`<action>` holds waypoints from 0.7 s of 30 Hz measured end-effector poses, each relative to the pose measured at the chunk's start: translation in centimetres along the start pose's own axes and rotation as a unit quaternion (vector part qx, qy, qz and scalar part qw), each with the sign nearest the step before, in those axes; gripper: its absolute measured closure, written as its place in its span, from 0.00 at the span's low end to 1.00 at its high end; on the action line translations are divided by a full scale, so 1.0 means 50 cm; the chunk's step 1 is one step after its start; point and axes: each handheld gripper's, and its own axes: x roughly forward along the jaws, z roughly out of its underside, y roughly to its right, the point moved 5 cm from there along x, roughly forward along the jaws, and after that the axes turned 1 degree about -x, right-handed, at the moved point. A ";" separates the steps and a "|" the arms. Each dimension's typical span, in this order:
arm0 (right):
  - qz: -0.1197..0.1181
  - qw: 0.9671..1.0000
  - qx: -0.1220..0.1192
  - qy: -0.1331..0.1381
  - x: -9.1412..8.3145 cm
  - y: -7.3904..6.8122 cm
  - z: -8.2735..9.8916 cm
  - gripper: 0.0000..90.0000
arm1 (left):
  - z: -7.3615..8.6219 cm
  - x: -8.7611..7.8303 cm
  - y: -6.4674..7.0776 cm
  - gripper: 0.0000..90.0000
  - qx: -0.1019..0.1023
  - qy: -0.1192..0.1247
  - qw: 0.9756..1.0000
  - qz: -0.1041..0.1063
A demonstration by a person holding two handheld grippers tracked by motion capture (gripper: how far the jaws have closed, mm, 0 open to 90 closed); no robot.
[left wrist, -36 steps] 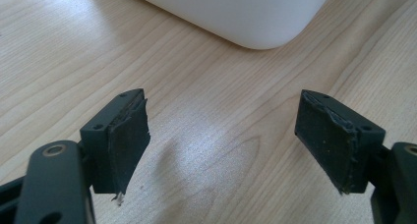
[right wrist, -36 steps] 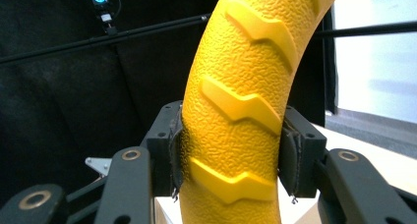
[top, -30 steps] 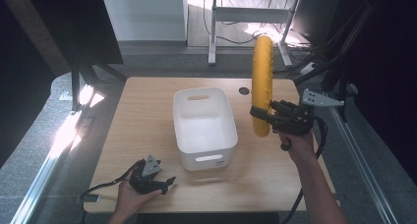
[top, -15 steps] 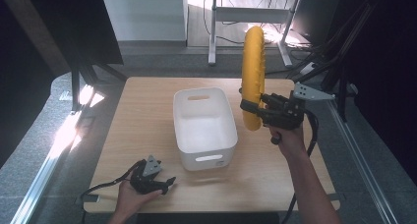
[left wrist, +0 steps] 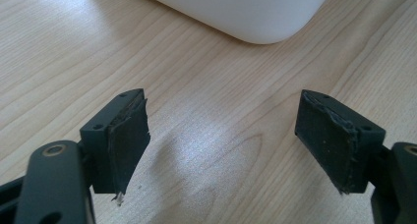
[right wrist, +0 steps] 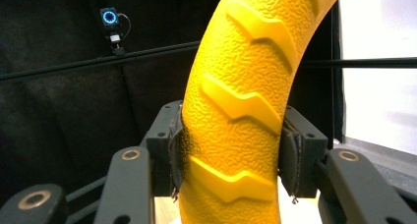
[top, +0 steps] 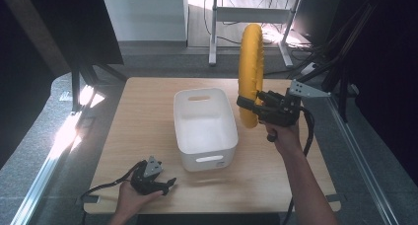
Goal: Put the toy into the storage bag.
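A large yellow ring with raised tread [top: 250,72] stands upright in the air just right of the white bin [top: 205,128]. My right gripper [top: 251,106] is shut on its lower rim. In the right gripper view the yellow ring [right wrist: 246,106] is pinched between both pads. My left gripper [top: 165,184] rests on the table near the front left edge, open and holding nothing. In the left gripper view its jaws stand wide apart over bare wood, with the white bin [left wrist: 241,10] a short way ahead of the left gripper [left wrist: 223,135].
The wooden table [top: 143,116] carries the bin at its middle. Black frame posts [top: 345,82] stand at the right edge and a dark curtain hangs behind. A small camera with a lit blue ring [right wrist: 109,17] hangs on the frame.
The right gripper has carried the yellow ring leftward, from over the table's right side to right beside the bin. The left gripper has stayed put.
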 end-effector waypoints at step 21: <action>-0.029 1.000 0.000 0.011 0.045 -0.022 -0.001 0.56 | 0.002 0.002 0.000 0.23 0.004 -0.005 1.000 -0.001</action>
